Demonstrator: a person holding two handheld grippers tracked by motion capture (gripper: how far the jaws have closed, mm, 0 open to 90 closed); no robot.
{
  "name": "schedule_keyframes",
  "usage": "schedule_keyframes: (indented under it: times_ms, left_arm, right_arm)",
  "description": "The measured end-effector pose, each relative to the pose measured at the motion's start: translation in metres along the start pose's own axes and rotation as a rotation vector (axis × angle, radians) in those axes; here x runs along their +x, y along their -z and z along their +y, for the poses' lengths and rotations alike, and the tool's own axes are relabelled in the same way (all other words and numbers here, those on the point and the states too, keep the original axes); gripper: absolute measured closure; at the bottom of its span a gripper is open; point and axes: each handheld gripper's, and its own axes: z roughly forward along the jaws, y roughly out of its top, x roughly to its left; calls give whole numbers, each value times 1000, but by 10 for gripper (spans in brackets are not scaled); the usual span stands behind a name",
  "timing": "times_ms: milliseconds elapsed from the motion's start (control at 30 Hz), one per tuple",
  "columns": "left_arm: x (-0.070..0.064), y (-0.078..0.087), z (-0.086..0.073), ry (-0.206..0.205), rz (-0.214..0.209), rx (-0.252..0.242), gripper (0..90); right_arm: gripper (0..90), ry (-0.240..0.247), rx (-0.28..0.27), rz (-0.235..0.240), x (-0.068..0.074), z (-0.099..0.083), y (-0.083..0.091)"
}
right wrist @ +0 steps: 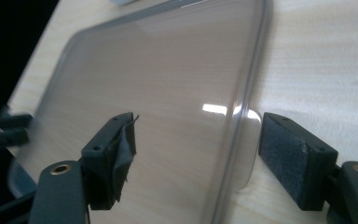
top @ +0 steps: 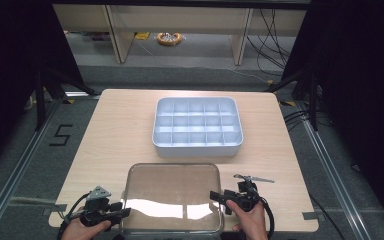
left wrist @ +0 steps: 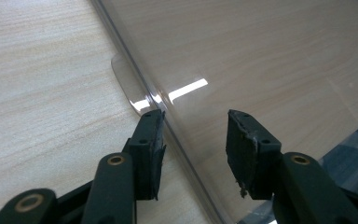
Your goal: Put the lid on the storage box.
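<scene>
From above, your left gripper point(top: 125, 212) and right gripper point(top: 215, 196) flank the clear lid point(top: 172, 192) at the wooden table's point(top: 115, 135) near edge, behind it a grey compartment tray point(top: 198, 126). Both gripper views show jaws wide, straddling the lid's rim and tab, nothing clamped. Grey floor, black curtains.

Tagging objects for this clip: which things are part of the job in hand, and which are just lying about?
In the job:
- clear lid, flat on the table
- left gripper, open, jaws straddling the lid's edge
- right gripper, open, jaws straddling the opposite edge
- likely the grey compartment tray, beyond the lid

Lying about:
- yellow tape roll on the floor
- cables on the floor
</scene>
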Motion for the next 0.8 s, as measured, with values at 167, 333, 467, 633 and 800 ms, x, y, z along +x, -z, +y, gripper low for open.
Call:
schedule_keyframes:
  times_ms: [167, 333, 467, 633, 800]
  left_arm:
    - [1, 1, 0, -1, 6, -1, 549]
    - [3, 3, 0, -12, -12, 14, 539]
    - [2, 1, -1, 10, -12, -7, 506]
    - [6, 1, 0, 43, -19, -17, 398]
    - [8, 0, 1, 69, -7, -30, 352]
  right_arm:
    - [411, -71, -20, 76, -11, -6, 5]
    - [635, -17, -21, 118, -4, -11, 2]
    - [644, 20, -21, 126, -3, -13, 6]
    - [695, 81, -42, 142, 0, -13, 14]
    - [707, 40, -44, 190, 2, -14, 13]
